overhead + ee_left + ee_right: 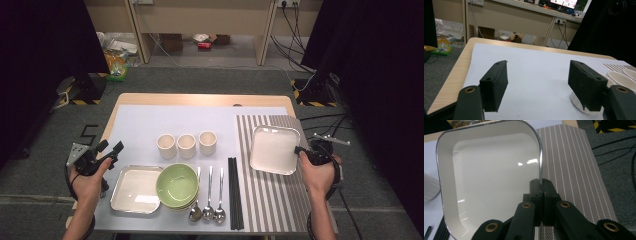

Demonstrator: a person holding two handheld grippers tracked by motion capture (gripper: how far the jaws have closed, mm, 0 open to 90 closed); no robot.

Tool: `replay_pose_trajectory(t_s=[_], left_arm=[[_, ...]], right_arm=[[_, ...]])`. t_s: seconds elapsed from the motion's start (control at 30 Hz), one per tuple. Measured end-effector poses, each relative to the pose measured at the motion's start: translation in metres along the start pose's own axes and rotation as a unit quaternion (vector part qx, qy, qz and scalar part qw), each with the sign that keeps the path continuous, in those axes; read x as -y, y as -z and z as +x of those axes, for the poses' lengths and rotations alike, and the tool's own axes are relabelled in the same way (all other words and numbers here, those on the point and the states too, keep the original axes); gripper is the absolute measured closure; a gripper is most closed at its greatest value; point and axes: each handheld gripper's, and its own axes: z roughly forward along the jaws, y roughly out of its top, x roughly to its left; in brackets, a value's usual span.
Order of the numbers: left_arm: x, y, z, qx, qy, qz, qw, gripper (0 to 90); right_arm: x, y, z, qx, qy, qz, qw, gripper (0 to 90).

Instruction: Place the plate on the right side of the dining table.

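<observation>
Counted on the table (200,100): two square plates, three cups (186,145) in a row, three spoons (208,207) side by side, one pair of black chopsticks (234,192), green bowls (177,186) stacked near the front, number in the stack hard to tell. One white sheet (175,117) under most of it, one striped mat (272,200) at the right.

Held plate (274,149): cream-white, square with rounded corners, raised rim with a thin dark edge, glossy and bare inside. Over the far part of the striped mat, right of the cups, tilted. Second plate (135,190) flat at near left, touching the bowls.

Right gripper (300,150): jaws clamped together on the right rim of the held plate, one jaw inside the rim and one outside.

Left gripper (111,148): jaws wide apart, nothing between them, at the left edge of the table, pointing toward the cups.
</observation>
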Motion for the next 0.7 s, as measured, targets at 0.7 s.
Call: replay_pose_trajectory(t_s=[0.7], left_arm=[[0.001, 0.0, 0.001, -0.003, -0.001, 0.001, 1.0, 31.3]], right_arm=[[0.007, -0.023, -0.023, 0.015, -0.024, 0.035, 0.999, 89.0]])
